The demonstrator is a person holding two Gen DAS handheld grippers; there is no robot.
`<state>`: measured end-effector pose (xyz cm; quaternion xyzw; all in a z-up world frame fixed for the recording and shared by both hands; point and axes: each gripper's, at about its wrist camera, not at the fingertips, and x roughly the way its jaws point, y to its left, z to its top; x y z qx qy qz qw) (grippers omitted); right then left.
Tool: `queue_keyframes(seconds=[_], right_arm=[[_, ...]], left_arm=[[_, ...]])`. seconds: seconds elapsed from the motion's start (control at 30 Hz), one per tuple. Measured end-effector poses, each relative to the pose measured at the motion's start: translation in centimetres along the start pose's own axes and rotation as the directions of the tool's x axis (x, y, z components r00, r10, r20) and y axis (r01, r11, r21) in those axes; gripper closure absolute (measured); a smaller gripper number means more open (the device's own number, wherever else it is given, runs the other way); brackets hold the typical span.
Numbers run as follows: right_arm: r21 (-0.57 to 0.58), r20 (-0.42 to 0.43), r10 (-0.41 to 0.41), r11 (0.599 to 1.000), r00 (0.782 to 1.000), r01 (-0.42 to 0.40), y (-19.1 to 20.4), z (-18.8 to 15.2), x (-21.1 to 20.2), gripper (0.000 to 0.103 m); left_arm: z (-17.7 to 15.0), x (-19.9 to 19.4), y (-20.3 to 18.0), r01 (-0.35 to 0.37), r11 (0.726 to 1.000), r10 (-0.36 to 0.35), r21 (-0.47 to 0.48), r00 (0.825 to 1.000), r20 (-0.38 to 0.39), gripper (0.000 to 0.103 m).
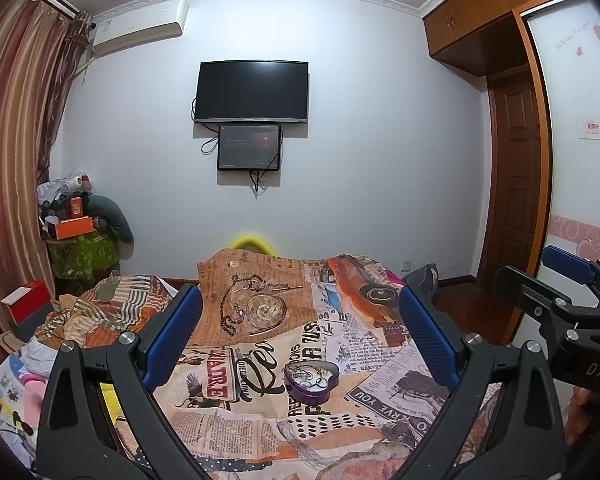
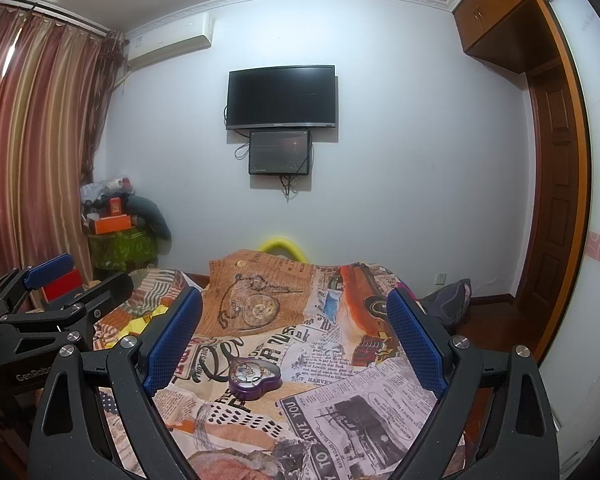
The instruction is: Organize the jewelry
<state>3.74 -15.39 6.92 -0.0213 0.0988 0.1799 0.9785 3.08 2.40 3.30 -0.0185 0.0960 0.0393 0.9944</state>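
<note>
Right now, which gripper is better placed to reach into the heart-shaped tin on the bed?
Probably the left gripper: the purple heart tin lies almost centred between its open fingers. For the right gripper the tin sits off toward its left finger. Both are open and empty, so the edge is slight.

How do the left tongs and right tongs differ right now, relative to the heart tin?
Little differs. The left tongs frame the purple heart tin close to centre in the left wrist view; the right tongs see the heart tin offset toward their left finger. The tin's open top with jewelry shows more fully from the left tongs than from the right tongs. Shared: both are open, empty, held above the printed bedspread, short of the tin.
</note>
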Motion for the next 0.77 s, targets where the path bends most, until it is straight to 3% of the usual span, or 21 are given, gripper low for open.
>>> queue_keyframes(seconds=[0.77], right_arm=[[0.006, -0.018, -0.003, 1.0, 1.0, 0.003, -0.01, -0.19, 0.83, 0.011]], left_arm=[[-0.33, 0.54, 0.23, 0.018, 1.0, -0.019, -0.01, 1.0, -0.015, 0.002]])
